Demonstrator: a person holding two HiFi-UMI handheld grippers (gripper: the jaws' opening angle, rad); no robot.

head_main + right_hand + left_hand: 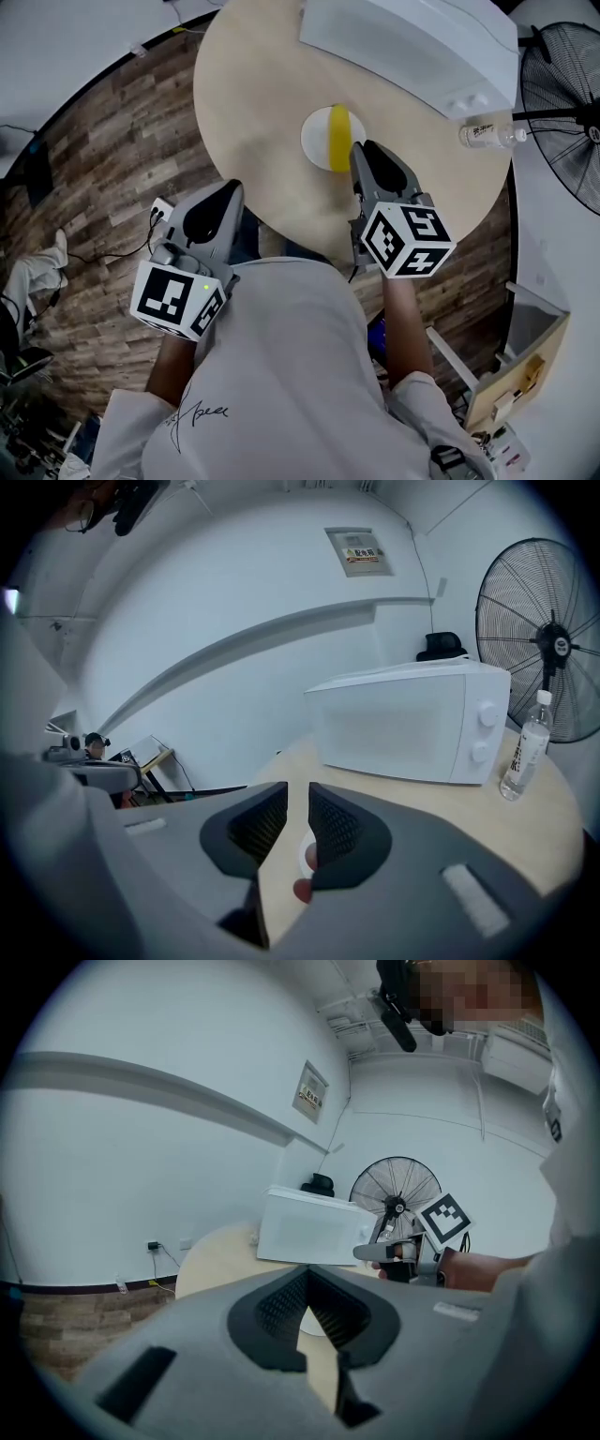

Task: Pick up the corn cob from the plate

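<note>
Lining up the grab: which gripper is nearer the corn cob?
Right. The right gripper hovers just beside the corn cob; the left gripper is back by the edge of the table.

- The table (253, 103) is round, with a pale, plain wood-coloured top; in the head view its near edge at 6 o'clock is hidden behind the person
- A white microwave (412, 37) stands on the top at about 1 o'clock, close to the far rim, its two knobs on the end nearest 3 o'clock
- A clear water bottle (487, 136) with a white label stands upright at 3 o'clock, just inside the rim and just beside the microwave's knob end
- A small round white plate (314, 141) sits near the middle of the top, a little toward 7 o'clock, well apart from microwave and bottle
</note>
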